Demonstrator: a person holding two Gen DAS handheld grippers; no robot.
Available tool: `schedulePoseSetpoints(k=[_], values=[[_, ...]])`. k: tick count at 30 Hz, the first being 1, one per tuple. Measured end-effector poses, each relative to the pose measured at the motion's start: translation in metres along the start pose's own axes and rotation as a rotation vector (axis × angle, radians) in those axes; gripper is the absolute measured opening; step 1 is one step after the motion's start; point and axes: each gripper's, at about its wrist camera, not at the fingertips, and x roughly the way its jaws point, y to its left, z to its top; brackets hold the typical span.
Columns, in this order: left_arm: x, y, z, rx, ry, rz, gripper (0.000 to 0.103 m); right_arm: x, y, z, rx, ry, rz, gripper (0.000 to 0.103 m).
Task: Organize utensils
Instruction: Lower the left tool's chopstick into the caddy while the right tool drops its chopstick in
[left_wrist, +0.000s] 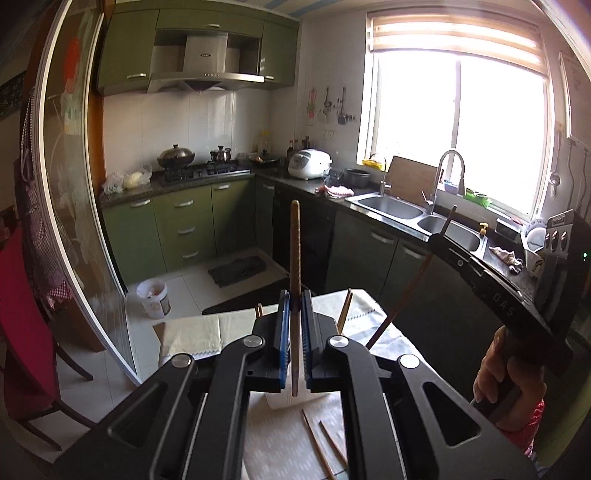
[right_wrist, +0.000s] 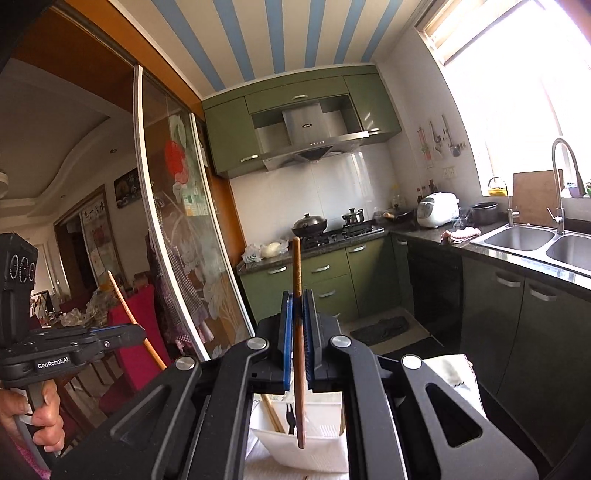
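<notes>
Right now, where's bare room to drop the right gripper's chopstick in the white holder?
Free: the right part of the white holder, between the held chopstick and the holder's right wall. Crowded: its left part, which holds chopsticks and a black fork.

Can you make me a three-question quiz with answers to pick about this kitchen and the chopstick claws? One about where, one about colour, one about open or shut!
1. The dark brown wooden chopstick in the right claw has its lower tip nearest to: A) the white plastic utensil holder B) the floor C) a pan
2. The kitchen cabinet doors are: A) red B) green C) white
3. The left claw is: A) wide open B) shut on nothing C) shut on a pale wooden chopstick

1 A: the tip hangs right at the holder.
2 B: every door looks olive green.
3 C: it squeezes the upright stick.
</notes>
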Motion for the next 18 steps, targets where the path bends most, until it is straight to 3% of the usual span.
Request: schedulePoseSetpoints(k=[4, 8, 18], values=[[0.033, 0.003, 0.011, -0.030, -0.005, 0.009, 0.006, 0.030, -0.004, 0.008, -0.020, -0.007, -0.034, 0.006], [0.077, 0.011, 0.001, -0.050, 0.035, 0.023, 0.006, 0.064, -0.017, -0.004, -0.013, 0.046, -0.059, 0.006], [0.145, 0.022, -0.049, -0.067, 0.230, 0.051, 0.006, 0.116, -0.031, -0.059, -0.033, 0.249, -0.077, 0.006]])
